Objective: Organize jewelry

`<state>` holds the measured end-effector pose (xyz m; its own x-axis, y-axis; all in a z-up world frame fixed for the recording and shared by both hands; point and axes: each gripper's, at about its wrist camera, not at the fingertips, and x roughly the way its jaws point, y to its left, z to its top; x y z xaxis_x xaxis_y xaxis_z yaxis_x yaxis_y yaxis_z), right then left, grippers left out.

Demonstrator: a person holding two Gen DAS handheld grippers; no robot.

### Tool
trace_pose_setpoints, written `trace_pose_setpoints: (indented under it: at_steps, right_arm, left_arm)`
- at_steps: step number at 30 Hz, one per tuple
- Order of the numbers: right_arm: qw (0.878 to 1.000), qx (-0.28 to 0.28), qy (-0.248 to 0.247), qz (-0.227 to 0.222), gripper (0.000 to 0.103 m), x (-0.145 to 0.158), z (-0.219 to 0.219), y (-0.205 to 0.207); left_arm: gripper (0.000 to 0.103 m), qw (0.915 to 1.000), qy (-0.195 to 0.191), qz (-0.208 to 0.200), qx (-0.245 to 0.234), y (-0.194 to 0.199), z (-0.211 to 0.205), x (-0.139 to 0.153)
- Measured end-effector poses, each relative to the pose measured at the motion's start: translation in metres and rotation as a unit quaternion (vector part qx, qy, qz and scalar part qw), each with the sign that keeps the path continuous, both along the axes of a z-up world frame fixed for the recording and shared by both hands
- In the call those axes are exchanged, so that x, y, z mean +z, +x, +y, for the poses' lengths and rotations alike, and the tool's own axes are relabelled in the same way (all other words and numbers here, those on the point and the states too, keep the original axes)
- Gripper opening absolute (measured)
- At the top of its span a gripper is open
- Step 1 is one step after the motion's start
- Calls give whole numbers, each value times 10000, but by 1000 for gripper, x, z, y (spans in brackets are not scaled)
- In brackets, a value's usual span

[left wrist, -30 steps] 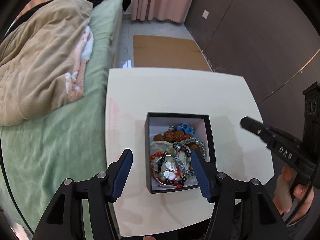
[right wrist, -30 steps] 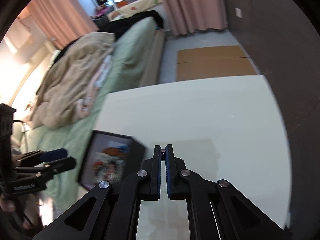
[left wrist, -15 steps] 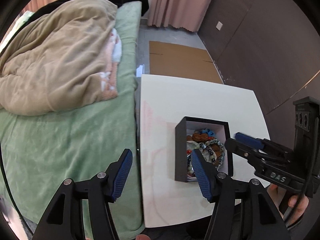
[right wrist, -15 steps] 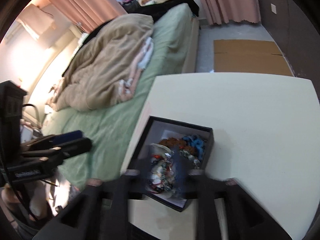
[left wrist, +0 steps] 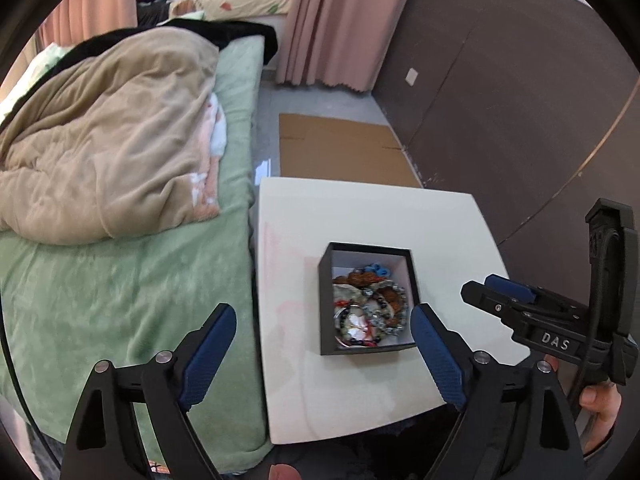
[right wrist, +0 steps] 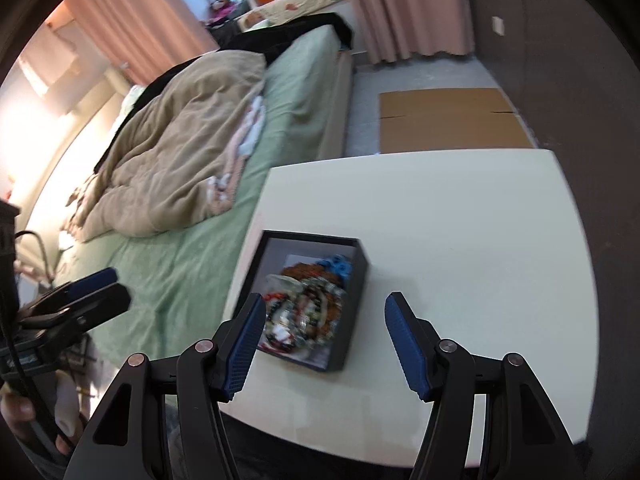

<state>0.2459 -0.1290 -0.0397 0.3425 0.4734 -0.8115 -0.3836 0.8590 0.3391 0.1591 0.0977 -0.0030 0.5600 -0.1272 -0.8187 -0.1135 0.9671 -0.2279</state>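
Observation:
A black open box [left wrist: 326, 304] [right wrist: 358, 300] stands on the white table [left wrist: 360, 212] [right wrist: 460, 220]. It holds a tangle of jewelry [left wrist: 368, 308] [right wrist: 308, 308]: bead bracelets, brown beads, blue pieces. My left gripper [left wrist: 322, 354] is open and empty, held above the table's near left edge, short of the box. My right gripper [right wrist: 324, 338] is open and empty, raised just before the box's near end. It also shows at the right of the left wrist view [left wrist: 496, 292]. The left gripper shows at the left of the right wrist view [right wrist: 96, 292].
A bed with a green sheet [left wrist: 120, 280] and a beige quilt [left wrist: 104, 152] lies along the table's left side. Flat cardboard [left wrist: 340, 152] lies on the floor beyond the table. A dark wall [left wrist: 520, 100] runs on the right.
My right gripper has opened from shut and swung left toward the box. My left gripper has pulled back and to the left, off the box, and stays open.

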Motion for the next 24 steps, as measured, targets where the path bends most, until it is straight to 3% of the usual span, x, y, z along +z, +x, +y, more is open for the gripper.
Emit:
trace_pose_setpoints:
  at_steps: [10,21,23,24]
  right_arm:
    - [9954,-835,-43,-473,63,31,-53,-34]
    - [9921,-1092,-71,-613,63,23,-93,-95]
    - [9913,-1138,-85,-659,71,25,-100,-104]
    - [9910,-1150,-68,-678,80,26,-103,-107]
  left_arm:
    - [102,9985,-140,-521,-130,-34,-26,22]
    - [103,9957,-151,-818,-404,-72,-65,21]
    - [103,9950,-160,-887,-419,-79,-69,23]
    - [102,9948,-163,-919,-408,-82,-71,24]
